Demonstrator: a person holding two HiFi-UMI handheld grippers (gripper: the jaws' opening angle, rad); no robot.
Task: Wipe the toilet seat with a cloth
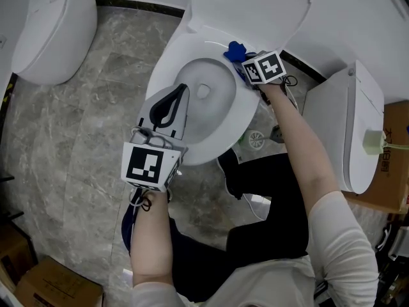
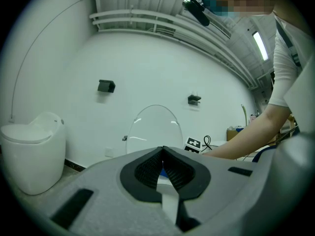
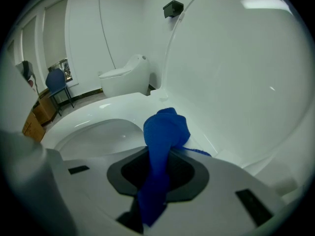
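A white toilet with its seat point(image 1: 167, 64) down and lid point(image 1: 252, 8) raised stands below me. My right gripper point(image 1: 241, 61) is shut on a blue cloth point(image 1: 235, 50) and holds it at the seat's far right part, close to the lid hinge. In the right gripper view the blue cloth point(image 3: 165, 132) bunches out between the jaws just over the white seat point(image 3: 93, 114). My left gripper point(image 1: 180, 93) hangs over the near rim of the bowl, jaws shut with nothing in them. The left gripper point(image 2: 163, 155) points toward the raised lid point(image 2: 153, 129).
A second white toilet point(image 1: 48, 27) stands at the left on the grey marble floor point(image 1: 83, 146). A white tank-like unit point(image 1: 348, 126) is at the right, with cardboard boxes point(image 1: 393, 155) beyond it. The person's legs and dark shoes point(image 1: 230, 171) are by the bowl's front.
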